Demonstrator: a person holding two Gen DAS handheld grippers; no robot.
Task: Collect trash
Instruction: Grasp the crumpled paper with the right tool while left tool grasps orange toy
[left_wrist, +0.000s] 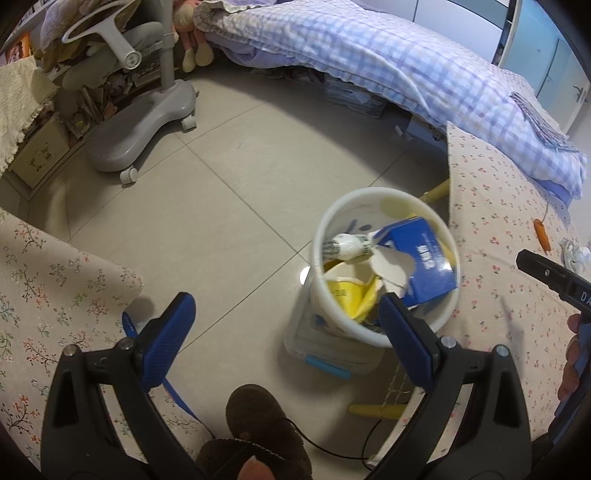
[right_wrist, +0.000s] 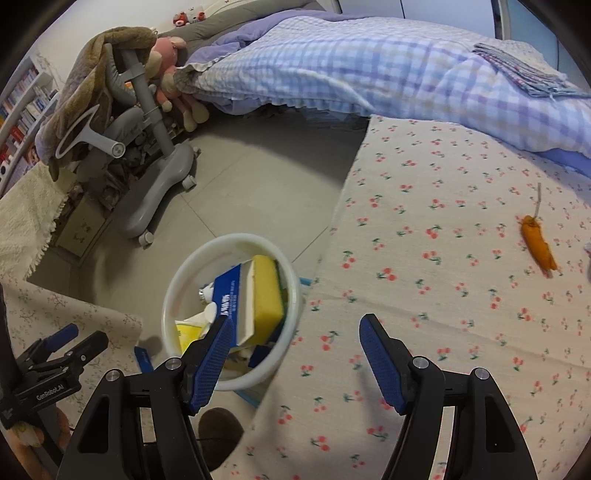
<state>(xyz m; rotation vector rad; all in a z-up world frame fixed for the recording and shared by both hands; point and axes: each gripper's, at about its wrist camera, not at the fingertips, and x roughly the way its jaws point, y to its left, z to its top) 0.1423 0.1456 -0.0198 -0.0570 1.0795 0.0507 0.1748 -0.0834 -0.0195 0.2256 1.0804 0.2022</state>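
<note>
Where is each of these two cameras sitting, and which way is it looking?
Left wrist: rides the open left gripper, looks down at the white bin on the floor; a slippered foot shows.
Right wrist: rides the open right gripper, faces the cherry-print tablecloth and orange scrap.
Shared: bin, bed, grey chair.
</note>
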